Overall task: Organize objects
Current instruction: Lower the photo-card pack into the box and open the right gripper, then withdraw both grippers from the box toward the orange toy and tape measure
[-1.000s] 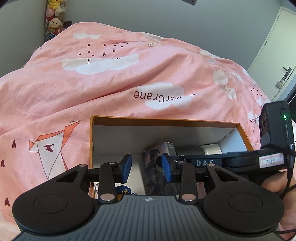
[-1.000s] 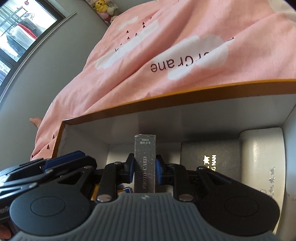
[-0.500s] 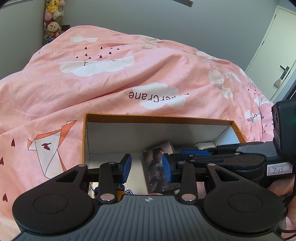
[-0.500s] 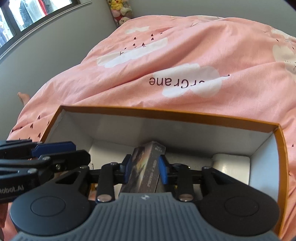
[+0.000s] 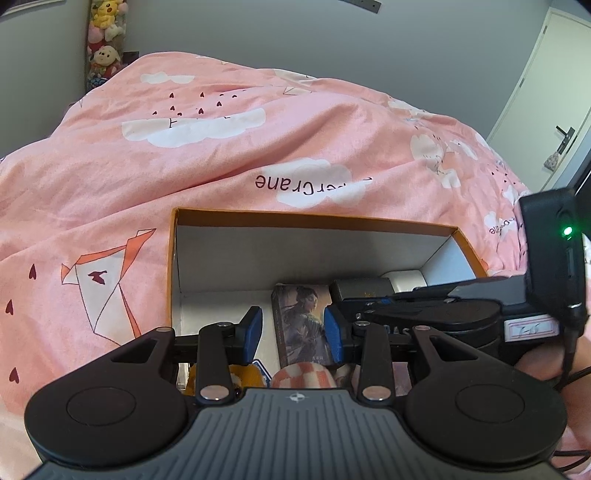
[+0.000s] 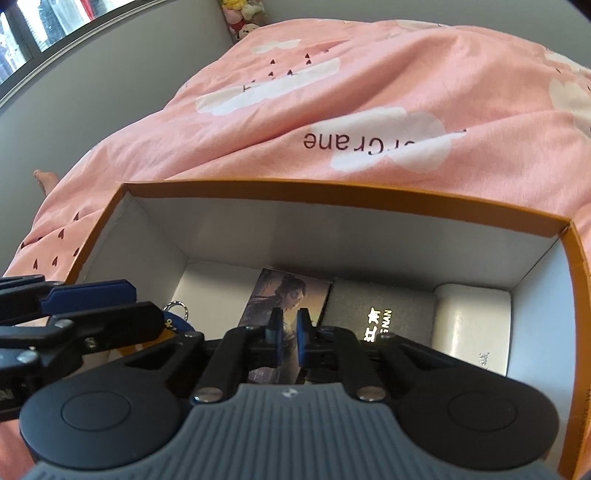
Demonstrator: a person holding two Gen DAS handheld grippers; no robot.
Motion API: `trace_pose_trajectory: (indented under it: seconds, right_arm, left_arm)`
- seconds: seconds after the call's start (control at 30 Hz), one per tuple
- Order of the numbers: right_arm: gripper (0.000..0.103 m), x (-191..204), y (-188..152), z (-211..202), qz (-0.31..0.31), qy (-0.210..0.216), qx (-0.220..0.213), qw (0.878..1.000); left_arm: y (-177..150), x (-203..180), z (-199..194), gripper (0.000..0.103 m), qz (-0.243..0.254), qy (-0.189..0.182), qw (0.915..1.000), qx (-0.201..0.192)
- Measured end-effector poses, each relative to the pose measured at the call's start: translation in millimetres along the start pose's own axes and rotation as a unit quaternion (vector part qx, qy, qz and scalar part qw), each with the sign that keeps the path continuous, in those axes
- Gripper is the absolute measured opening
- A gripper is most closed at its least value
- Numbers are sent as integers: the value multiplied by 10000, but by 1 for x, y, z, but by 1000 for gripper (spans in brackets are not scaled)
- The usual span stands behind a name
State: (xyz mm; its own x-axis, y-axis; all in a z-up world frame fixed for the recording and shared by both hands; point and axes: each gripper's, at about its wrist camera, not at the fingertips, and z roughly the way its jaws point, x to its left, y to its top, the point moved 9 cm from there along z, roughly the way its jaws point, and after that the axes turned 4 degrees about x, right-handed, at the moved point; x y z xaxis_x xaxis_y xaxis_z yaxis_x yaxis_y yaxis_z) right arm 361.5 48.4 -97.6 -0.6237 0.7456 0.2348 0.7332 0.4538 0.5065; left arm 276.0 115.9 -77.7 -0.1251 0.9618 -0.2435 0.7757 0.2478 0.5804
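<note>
- My right gripper (image 6: 283, 338) has just been closing; its jaws are now together, nothing between them.
- My left gripper (image 5: 293, 335) hangs with jaws apart, empty, over the box (image 6: 332, 192).
- The card pack (image 6: 284, 295) lies flat on the box floor, beside a dark case (image 6: 380, 306) and a white case (image 6: 471, 325).
- The box sits on a pink quilt (image 5: 258, 147).

We are working in a home bedroom.
We are looking across a bed under a pink quilt (image 5: 229, 155) printed with clouds, with plush toys (image 5: 105, 40) stacked in the corner, a white door (image 5: 554, 85) and a window (image 6: 44, 33).
</note>
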Motion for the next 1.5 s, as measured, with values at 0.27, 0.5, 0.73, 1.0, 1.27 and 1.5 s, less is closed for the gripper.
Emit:
trace_pose_trajectory:
  seconds: [0.27, 0.5, 0.73, 1.0, 1.27, 1.5]
  right_arm:
    - [9, 16, -8, -1, -307, 232, 188, 9991]
    - [12, 47, -11, 19, -331, 673, 476, 9960]
    - [8, 48, -14, 36, -3, 793, 824, 9934]
    - [0, 40, -13, 44, 42, 575, 926, 9940]
    - [10, 41, -12, 6, -234, 580, 461, 9970]
    - [34, 38, -19, -61, -690, 328, -430, 9962]
  left_arm:
    - [8, 9, -11, 41, -207, 39, 9994, -283]
    - [16, 9, -13, 41, -203, 70, 9991, -358]
    - [14, 12, -7, 41, -236, 82, 9992, -301]
    - [12, 14, -8, 41, -279, 50, 9991, -319]
    - [9, -3, -27, 48, -361, -150, 9977, -546]
    - [-8, -41, -65, 56, -203, -224, 9935, -1094]
